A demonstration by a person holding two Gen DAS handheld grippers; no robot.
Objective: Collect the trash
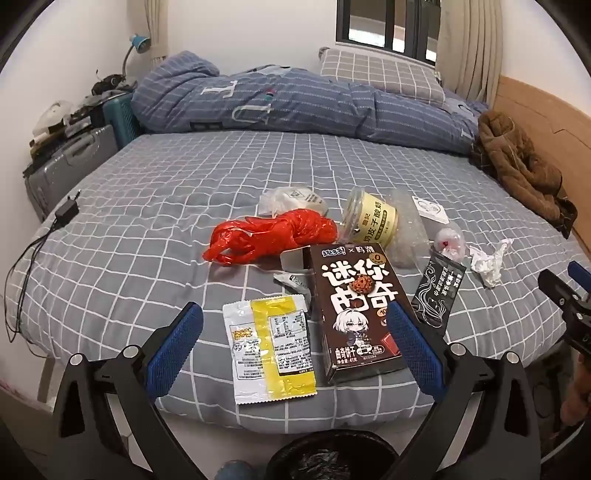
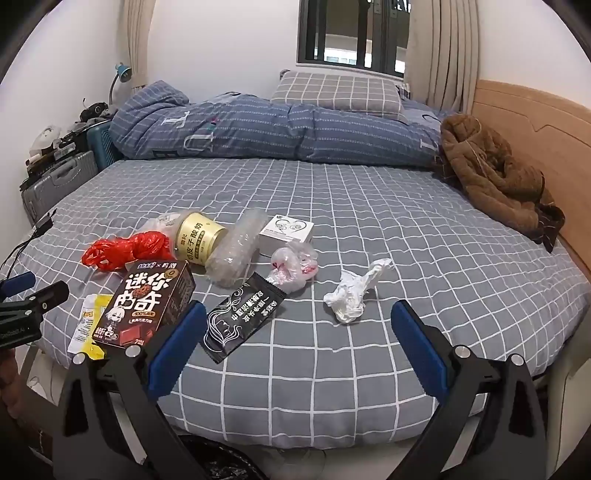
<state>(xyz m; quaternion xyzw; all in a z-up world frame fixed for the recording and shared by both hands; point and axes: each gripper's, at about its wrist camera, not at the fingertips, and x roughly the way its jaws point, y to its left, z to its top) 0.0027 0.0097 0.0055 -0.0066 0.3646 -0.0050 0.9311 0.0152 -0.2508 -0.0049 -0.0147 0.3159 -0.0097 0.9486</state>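
A bedroom in a home is shown. Most of both views is filled by a bed (image 2: 332, 206) made with a grey checked sheet. A blue quilt (image 2: 258, 129) is bunched at the far side, with a checked pillow (image 2: 336, 90) behind it. A wooden headboard (image 2: 517, 122) stands at the right, and a brown coat (image 2: 491, 166) is dropped beside it. A curtained window (image 2: 351, 33) is set in the far wall. A desk lamp (image 1: 138, 44) and a suitcase (image 1: 70, 162) are seen at the left.

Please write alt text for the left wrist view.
An open left claw hovers over trash on a grey checked bed: a brown cookie box, a yellow-and-white wrapper and a red plastic bag.
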